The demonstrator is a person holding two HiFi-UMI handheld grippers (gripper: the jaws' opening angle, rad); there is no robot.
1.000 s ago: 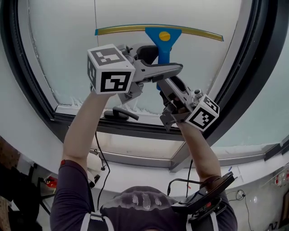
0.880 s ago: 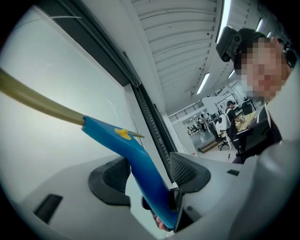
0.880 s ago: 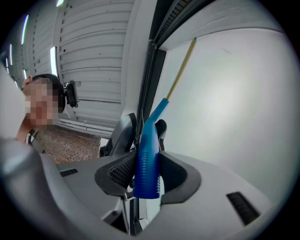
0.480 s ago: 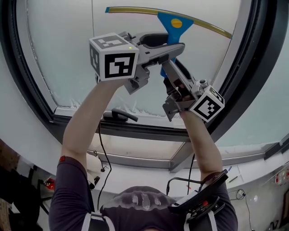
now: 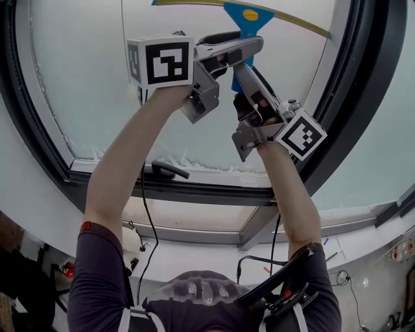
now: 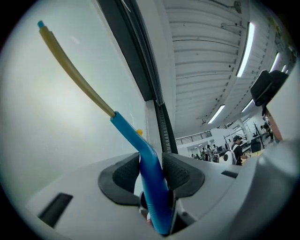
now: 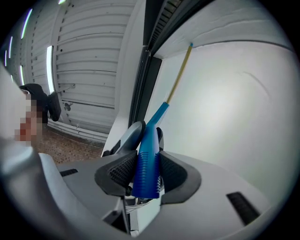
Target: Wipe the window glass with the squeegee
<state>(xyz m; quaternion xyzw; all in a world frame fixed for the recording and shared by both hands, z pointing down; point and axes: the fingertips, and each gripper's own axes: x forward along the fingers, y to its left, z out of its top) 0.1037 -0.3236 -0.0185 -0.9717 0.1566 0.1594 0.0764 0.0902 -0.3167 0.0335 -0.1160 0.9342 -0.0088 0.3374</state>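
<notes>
Squeegee higher on window glass, left hand-held gripper just closing on it, right hand-held gripper clamped

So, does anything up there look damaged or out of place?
Nothing looks broken or spilled. Two small oddities: the yellow blade of the squeegee looks bowed rather than straight, though the wide lenses may cause that, and a ragged white fringe clings along the bottom edge of the window glass.
</notes>
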